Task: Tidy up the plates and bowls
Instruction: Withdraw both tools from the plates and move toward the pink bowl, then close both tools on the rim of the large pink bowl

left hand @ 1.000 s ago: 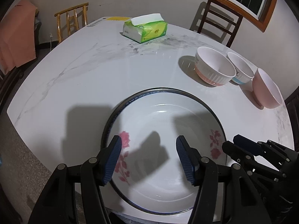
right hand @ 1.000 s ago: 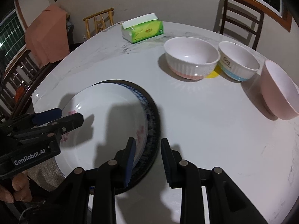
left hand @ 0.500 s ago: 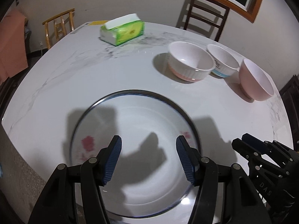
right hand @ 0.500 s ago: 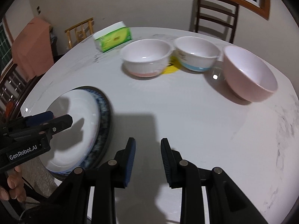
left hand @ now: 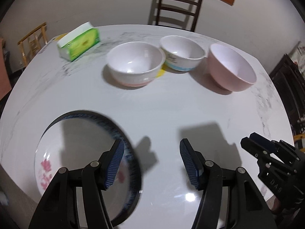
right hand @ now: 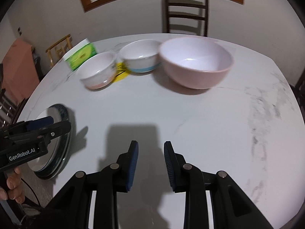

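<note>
The left gripper is showing "GenRobot.AI" on its body and the right gripper "DAS"; the writing on the green tissue pack is proving unreadable. Three empty bowls are sitting in a row at the counter's far side: white with a pink base, white with a blue band, and pink. The blue-rimmed plate is lying empty at the near-left edge, and both sets of jaws are standing open over it and the bare counter, gripping nothing
</note>
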Available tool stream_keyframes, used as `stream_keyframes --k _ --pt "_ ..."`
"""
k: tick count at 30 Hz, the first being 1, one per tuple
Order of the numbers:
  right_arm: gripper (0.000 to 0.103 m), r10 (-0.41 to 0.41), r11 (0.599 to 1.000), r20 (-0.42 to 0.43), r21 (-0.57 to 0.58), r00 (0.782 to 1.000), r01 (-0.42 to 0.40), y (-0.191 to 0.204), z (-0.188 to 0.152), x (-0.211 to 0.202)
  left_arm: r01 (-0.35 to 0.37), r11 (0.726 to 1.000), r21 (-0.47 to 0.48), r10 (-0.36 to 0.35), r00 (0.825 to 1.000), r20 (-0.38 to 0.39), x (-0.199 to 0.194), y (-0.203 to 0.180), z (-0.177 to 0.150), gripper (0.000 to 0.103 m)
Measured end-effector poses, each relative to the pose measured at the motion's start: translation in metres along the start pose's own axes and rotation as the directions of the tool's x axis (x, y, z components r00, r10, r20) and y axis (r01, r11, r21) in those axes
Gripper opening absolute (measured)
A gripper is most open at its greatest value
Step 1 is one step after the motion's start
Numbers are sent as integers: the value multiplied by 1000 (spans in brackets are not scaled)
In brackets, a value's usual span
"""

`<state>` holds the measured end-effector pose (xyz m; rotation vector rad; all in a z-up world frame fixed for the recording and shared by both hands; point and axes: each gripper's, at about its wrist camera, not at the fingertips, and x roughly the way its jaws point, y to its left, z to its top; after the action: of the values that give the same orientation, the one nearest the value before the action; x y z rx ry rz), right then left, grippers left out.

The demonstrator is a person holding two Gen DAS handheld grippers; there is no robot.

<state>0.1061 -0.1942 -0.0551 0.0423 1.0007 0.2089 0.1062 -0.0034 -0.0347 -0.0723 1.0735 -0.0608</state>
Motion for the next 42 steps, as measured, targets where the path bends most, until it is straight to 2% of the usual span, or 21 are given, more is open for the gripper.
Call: stream_keyframes --k 6,9,23,27,30,34,42 --pt "28 1 997 11 79 1000 -2 -40 9 -5 29 999 18 -28 999 -26 6 -21 15 57" --pt "28 -11 996 21 86 1000 9 -50 16 -7 66 998 0 -66 997 -35 7 -29 27 57" --pt "28 28 986 62 160 998 -37 -96 70 -13 106 993 -55 -111 989 -98 25 -54 79 57" --pt "28 12 982 49 187 999 -21 -109 92 -7 136 986 -98 -146 983 -109 31 -59 98 57" --pt "28 12 976 23 216 1000 -17 -119 107 2 179 973 -144 -199 970 -138 39 -64 112 57" --pt "28 12 970 -21 244 1000 -7 -128 120 18 204 963 -178 -235 956 -174 52 -68 127 57" --pt "28 -17 965 -58 260 998 32 -140 136 44 220 950 -223 -260 951 -168 74 -80 146 57"
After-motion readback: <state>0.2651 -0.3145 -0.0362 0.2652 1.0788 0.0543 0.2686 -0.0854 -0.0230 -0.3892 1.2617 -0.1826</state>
